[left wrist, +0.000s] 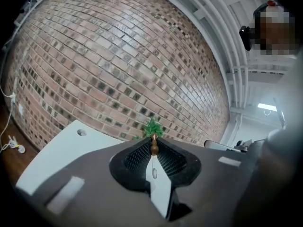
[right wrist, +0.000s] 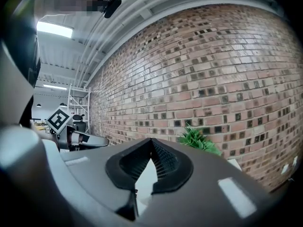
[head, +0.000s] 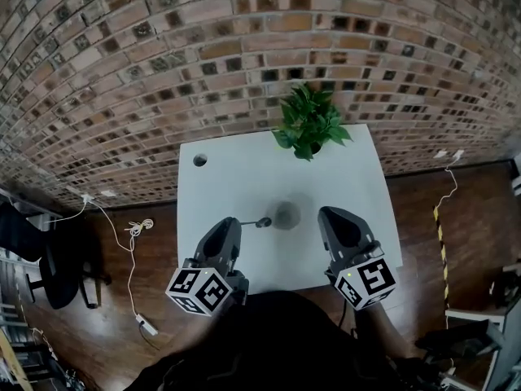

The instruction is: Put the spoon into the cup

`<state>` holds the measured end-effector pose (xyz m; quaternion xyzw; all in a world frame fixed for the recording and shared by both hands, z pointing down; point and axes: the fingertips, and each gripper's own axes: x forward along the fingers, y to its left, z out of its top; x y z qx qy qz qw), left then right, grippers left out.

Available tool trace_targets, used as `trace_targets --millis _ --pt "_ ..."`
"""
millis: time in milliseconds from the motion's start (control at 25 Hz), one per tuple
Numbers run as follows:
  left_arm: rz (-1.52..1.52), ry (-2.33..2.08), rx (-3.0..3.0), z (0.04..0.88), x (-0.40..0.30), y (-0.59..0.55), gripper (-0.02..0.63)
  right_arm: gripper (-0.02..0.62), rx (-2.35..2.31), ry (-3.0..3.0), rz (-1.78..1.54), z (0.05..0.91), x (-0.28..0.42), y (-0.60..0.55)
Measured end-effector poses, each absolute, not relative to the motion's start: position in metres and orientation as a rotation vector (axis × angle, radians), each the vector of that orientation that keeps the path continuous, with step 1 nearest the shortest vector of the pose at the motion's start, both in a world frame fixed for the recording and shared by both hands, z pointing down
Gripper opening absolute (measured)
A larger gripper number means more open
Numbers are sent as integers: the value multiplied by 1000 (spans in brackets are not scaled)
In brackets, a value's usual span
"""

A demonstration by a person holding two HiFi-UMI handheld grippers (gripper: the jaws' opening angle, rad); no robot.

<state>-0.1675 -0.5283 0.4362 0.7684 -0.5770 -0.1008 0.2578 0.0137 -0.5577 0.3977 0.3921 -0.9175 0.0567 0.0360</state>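
A small grey cup (head: 286, 214) stands on the white table (head: 236, 177) near its front edge, between my two grippers. The spoon (head: 254, 221) is held level just left of the cup, its dark bowl pointing at the cup's side. My left gripper (head: 232, 222) is shut on its thin handle. In the left gripper view the spoon (left wrist: 154, 148) pokes out end-on from the closed tips of the left gripper (left wrist: 154, 143). My right gripper (head: 330, 213) hovers right of the cup, and in its own view the right gripper (right wrist: 152, 141) shows pads meeting with nothing between them. Neither gripper view shows the cup.
A green potted plant (head: 309, 120) stands at the table's back edge against the brick wall (head: 244, 47). A round hole (head: 199, 160) marks the table's back left corner. Cables (head: 138, 230) lie on the wooden floor at the left, near a dark chair (head: 49, 275).
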Motion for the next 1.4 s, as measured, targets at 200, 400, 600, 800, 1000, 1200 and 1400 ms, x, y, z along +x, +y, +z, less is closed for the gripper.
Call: trace_targets --millis 200,400,600,800,1000,1200,1400 --pt "-247 -1536 2076 452 -169 -548 32 8 1250 -2769 197 414 10 -579" --pt "-239 -1526 2052 471 -169 -566 32 8 1238 -2694 266 449 6 -595" --pt "-171 -1560 2020 498 -165 -582 32 8 1238 -2664 338 477 5 -605" --pt "-81 -1554 1986 533 -155 -593 32 8 1228 -2606 416 511 4 -611" --pt "-46 -1553 1946 558 -153 -598 32 8 1243 -2524 498 538 9 -616" --pt "-30 -1567 1927 573 -146 -603 32 8 1217 -2492 539 561 9 -615" --pt "29 -1560 1937 585 -138 -608 32 8 1186 -2482 562 573 6 -613"
